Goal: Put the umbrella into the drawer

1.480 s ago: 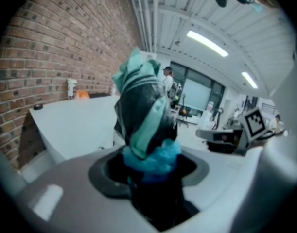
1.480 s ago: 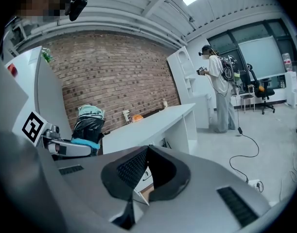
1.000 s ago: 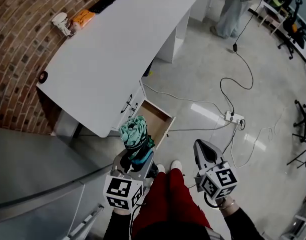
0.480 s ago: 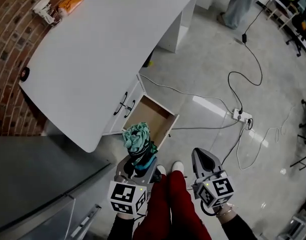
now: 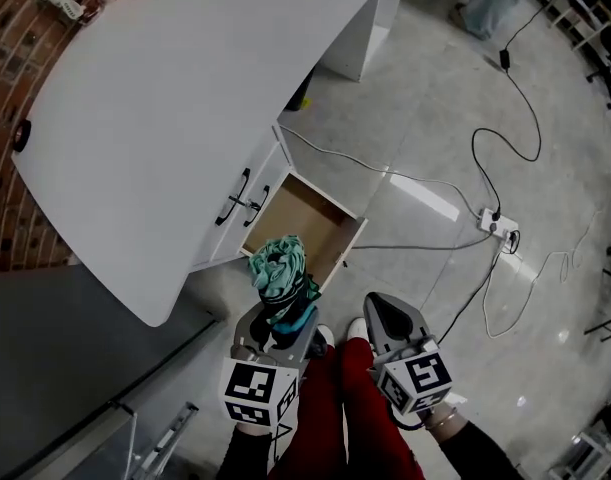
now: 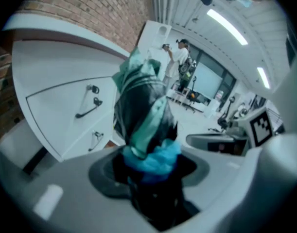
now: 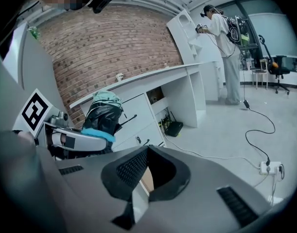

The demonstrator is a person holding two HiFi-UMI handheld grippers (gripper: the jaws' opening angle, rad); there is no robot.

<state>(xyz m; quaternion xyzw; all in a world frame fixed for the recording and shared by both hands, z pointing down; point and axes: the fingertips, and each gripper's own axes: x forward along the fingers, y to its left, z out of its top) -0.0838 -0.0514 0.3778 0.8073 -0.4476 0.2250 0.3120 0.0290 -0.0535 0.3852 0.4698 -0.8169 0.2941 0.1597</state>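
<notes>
Two handheld grippers hang side by side just short of the pulled-out white drawer with a bare wooden bottom [image 5: 303, 220], on the side nearest the person's red trousers [image 5: 335, 408]. The left gripper [image 5: 276, 320] [image 6: 153, 178] has its jaws spread wide and clamped on the lower end of a folded umbrella of mint-green, teal and black fabric [image 5: 278, 268] [image 6: 141, 106] [image 7: 103, 113]. The umbrella stands up out of the jaws with its crumpled green top towards the drawer. In the head view that top overlaps the drawer's front edge, but the umbrella is outside the drawer, held in the air. The right gripper [image 5: 385, 316] [image 7: 146, 171] is beside the left one and farther from the drawer's front corner. Its dark pads meet at the tips and nothing is between them. Behind the drawer is a white cabinet door with two black handles [image 5: 235, 193], under a broad white desk top [image 5: 165, 108]. On the grey floor to the drawer's right, well apart from it, a white power strip [image 5: 495, 225] lies among loose black cables [image 5: 505, 118]. Beyond the desk, on the far side from the drawer, is a red brick wall [image 5: 10, 78] [image 7: 104, 42].
</notes>
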